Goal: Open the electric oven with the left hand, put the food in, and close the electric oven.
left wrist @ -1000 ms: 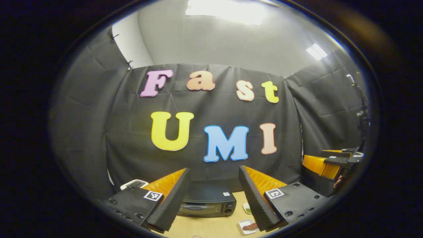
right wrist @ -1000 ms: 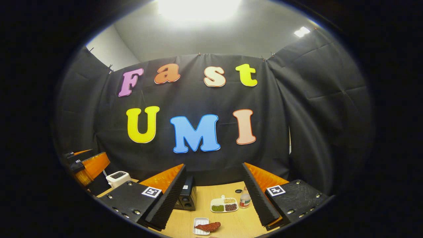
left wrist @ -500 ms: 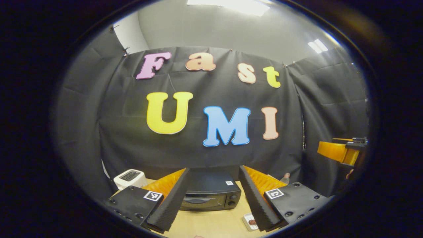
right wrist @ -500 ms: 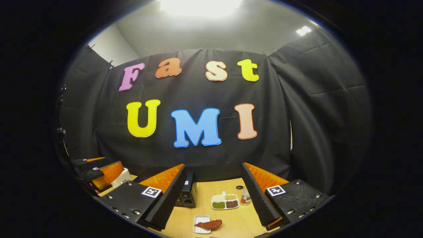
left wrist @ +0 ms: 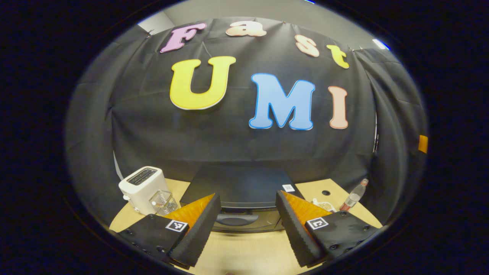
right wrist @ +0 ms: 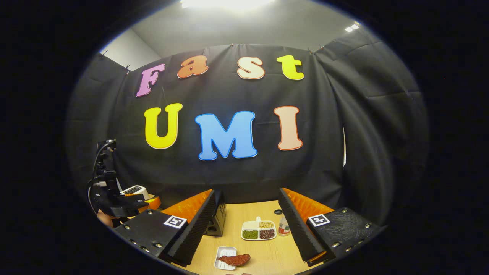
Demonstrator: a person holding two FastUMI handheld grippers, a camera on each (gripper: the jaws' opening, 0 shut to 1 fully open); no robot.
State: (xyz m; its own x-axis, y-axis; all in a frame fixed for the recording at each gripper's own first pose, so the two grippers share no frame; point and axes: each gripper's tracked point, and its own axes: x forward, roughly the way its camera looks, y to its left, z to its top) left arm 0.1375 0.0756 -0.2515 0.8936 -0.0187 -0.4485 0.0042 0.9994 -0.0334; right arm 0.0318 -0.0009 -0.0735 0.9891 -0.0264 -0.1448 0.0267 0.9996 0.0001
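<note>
Left claw, fingers spread wide and empty, faces the oven, whose handle lies between them. The door looks closed, so opening is the step in hand; next it should close on the handle and pull down. Right claw, also wide, waits above the food in its tray on the counter, long axis running left-right.

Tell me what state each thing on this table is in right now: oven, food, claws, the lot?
Electric oven: door closed, handle untouched.
Left claw: open, empty, facing the oven door.
Right claw: open, empty, above the table.
Food: lying on its white tray.
Bottle: upright, capped.
Toaster: slots empty.
</note>
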